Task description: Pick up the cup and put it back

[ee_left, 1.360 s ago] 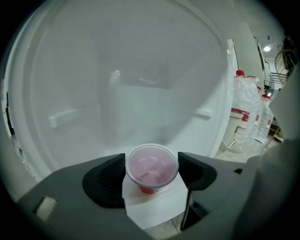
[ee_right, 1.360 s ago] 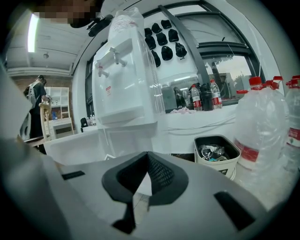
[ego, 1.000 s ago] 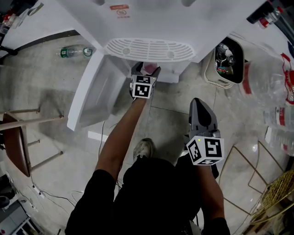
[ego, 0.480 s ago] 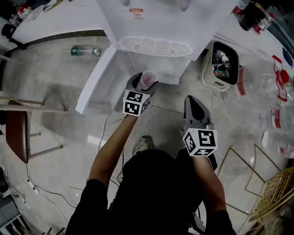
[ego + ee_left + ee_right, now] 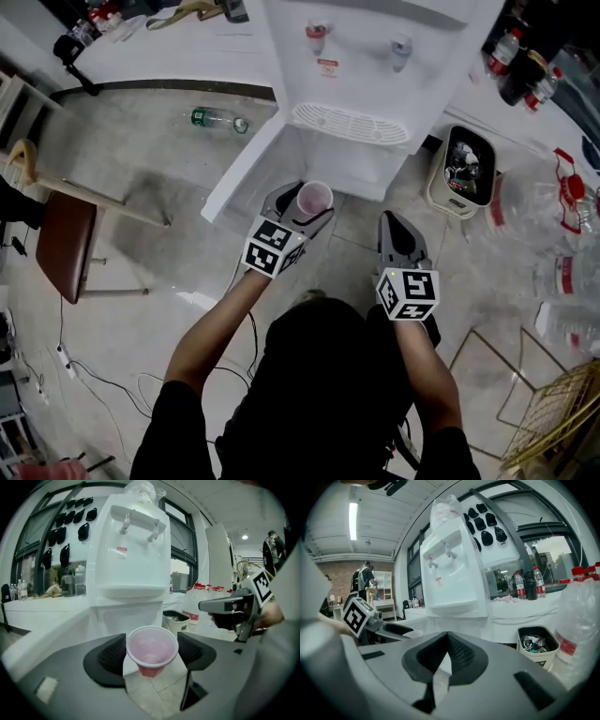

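The left tongs were clamped on the pink cup, upright, near the water dispenser. The right tongs were pressed together, empty.

Office-like break area: water dispenser, water jugs (tiled floor).

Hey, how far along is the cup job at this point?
Pick-up looks done: the left gripper is shut on the pink cup, holding it in the air in front of the water dispenser. The right gripper is shut on nothing, idle alongside. Left to do: putting the cup back down and letting go.
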A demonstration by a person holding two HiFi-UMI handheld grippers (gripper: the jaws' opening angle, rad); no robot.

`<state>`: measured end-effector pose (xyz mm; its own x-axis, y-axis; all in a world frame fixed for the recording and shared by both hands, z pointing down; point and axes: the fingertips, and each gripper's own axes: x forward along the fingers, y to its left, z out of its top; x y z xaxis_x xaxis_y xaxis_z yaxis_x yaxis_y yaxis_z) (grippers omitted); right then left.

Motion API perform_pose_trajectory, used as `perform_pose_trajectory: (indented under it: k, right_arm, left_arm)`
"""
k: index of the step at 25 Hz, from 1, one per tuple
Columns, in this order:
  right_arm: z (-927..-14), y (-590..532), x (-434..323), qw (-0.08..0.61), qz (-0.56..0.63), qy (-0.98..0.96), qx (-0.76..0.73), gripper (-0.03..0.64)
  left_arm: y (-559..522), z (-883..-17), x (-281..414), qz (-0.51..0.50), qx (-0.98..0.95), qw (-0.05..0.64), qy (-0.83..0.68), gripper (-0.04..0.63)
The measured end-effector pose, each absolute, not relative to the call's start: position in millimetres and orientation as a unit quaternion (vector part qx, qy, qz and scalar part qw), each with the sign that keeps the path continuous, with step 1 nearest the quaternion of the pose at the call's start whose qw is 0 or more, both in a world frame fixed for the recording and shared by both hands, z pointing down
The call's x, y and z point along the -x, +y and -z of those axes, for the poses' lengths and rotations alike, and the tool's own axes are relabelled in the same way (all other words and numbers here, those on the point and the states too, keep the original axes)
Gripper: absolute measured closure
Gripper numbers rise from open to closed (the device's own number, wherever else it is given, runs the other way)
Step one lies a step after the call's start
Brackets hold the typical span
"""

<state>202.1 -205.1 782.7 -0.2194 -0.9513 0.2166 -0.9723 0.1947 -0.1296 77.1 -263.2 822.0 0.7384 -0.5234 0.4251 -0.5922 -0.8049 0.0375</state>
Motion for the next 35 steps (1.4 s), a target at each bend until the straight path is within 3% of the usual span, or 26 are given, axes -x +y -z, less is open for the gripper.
perform_pose_trajectory:
  k: [18, 35]
  right_arm:
    - [-685, -222, -190, 0.025, -0.084, -0.783, -0.616, 0.621]
    - [-684, -264, -205, 0.022, -0.1, -0.764, -0.637, 0.621]
  left_arm:
    - [-306, -666, -67, -0.15, -0.939, 0.061, -0.305, 0.253]
    - [-385, -649, -90, -0.114, -0.924, 0.082, -0.356, 0.253]
